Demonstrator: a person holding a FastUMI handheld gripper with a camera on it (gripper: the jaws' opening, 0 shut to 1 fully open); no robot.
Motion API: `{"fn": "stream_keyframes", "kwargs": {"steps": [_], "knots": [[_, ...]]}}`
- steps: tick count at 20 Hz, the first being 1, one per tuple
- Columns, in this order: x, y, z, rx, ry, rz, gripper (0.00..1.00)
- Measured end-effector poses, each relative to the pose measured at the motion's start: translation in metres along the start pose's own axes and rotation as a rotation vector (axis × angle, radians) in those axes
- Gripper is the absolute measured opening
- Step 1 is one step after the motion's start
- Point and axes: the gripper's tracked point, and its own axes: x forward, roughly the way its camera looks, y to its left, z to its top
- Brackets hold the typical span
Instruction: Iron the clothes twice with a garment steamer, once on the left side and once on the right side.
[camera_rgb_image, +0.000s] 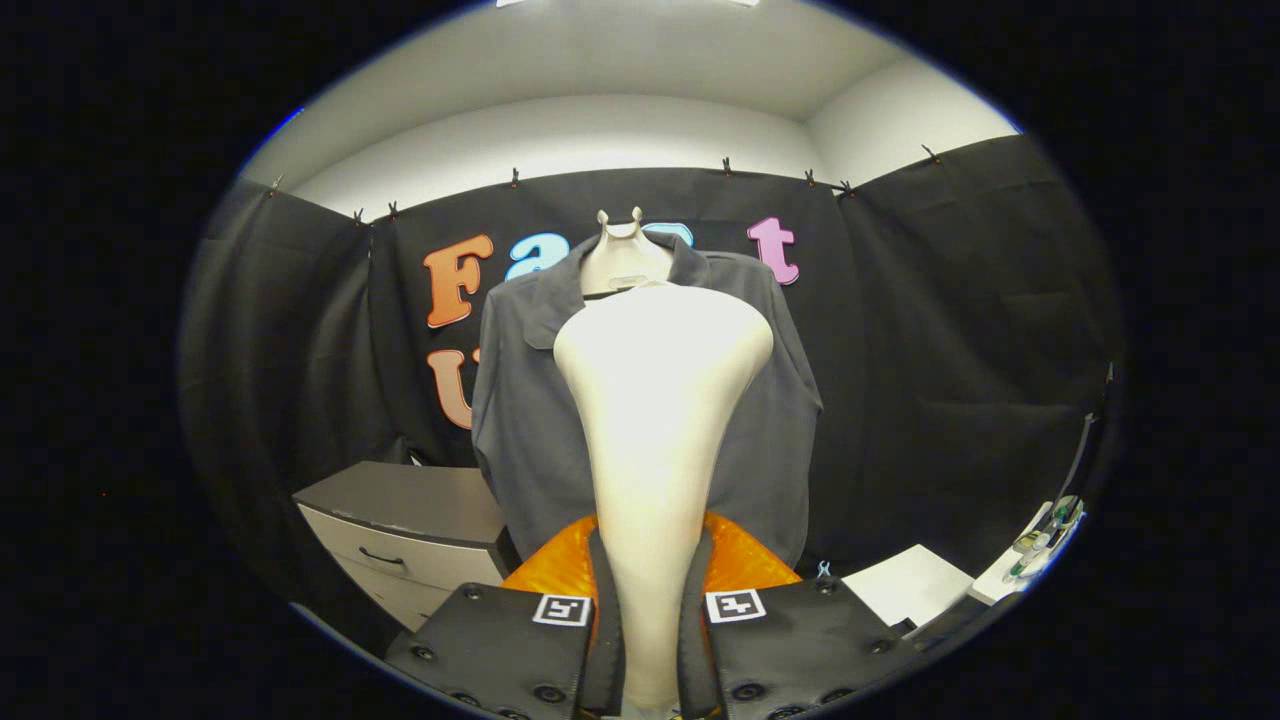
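My gripper (650, 640) is shut on the handle of a cream garment steamer (655, 420). Both fingers press its narrow neck, and its wide head rises ahead of them. Beyond the steamer hangs a dark grey collared shirt (520, 420) on a pale hanger (625, 255) against the black cloth wall. The steamer head covers the shirt's middle, so the left and right panels show on either side. I cannot tell the gap between head and fabric. An orange part (545, 565) sits just behind the fingers, low on the steamer.
A grey drawer cabinet (410, 530) stands low to the left of the shirt. A white box (915, 585) and a white stand with small items (1040, 545) sit low to the right. Black cloth walls close the booth on three sides.
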Motion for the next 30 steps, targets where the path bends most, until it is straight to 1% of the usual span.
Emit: {"fn": "stream_keyframes", "kwargs": {"steps": [5,9,16,24,30], "knots": [[-0.017,0.023,0.024,-0.002,-0.056,0.034,0.28],[-0.021,0.029,0.036,-0.008,-0.082,0.038,0.28],[-0.018,0.043,0.034,-0.01,-0.082,0.038,0.28],[-0.019,0.064,0.032,-0.015,-0.081,0.065,0.28],[-0.019,0.071,0.033,-0.019,-0.078,0.069,0.28]]}}
